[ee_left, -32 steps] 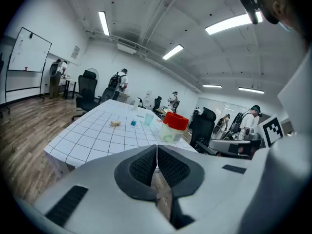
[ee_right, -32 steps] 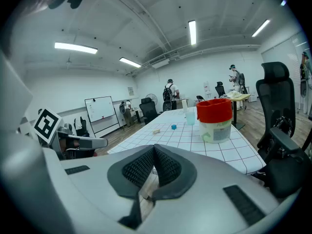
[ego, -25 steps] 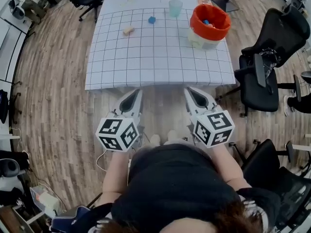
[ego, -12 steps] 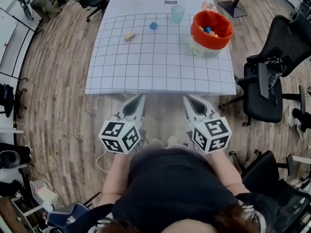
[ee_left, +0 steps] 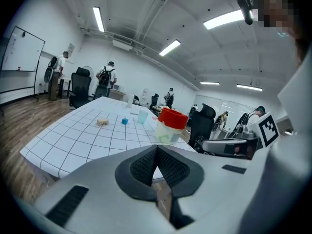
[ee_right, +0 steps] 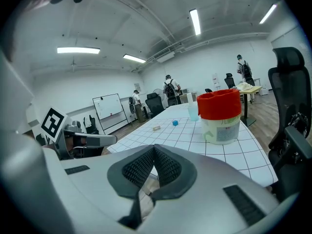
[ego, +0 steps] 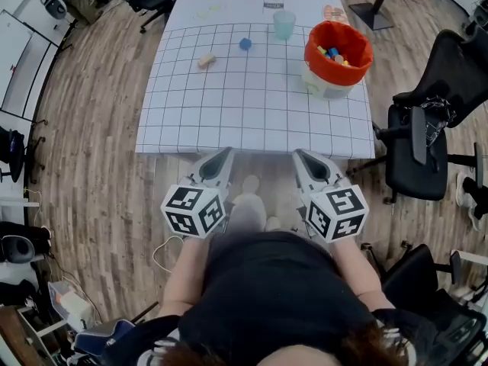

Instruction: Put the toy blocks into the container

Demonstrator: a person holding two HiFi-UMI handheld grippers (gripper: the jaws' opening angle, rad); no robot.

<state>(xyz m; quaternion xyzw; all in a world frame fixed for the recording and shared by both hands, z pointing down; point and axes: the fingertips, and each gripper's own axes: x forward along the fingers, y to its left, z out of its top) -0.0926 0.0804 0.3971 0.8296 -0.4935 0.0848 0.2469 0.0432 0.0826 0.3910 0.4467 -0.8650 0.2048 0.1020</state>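
Pressed together at their tips, the jaws of the left gripper [ee_left: 157, 147] pinch nothing, their dark ribbed pads meeting in a narrow V inside smooth grey plastic shells. The right gripper [ee_right: 154, 146] shows the same: textured black pads closed against each other with nothing between them. In the head view both tools are held low in front of the person's dark-clothed torso, over the wood-plank floor [ego: 84, 151] just short of the table's near edge, each carrying a white cube printed with black square markers. The table [ego: 244, 105] is covered with a flat white sheet ruled in a thin dark grid. Toward its far right corner stands the container [ego: 311, 52], a round translucent plastic tub with an orange-red liner folded over its rim; small coloured toy blocks [ego: 333, 53] lie inside it. Two more pieces remain on the sheet, well apart from the container: a small blue block [ego: 245, 43] near the far middle and a pale tan wooden block [ego: 206, 60] to its left. A translucent pale-green cup [ego: 284, 24] stands upright beyond the blue block. A black mesh office chair [ego: 419, 139] sits beside the table's right edge.
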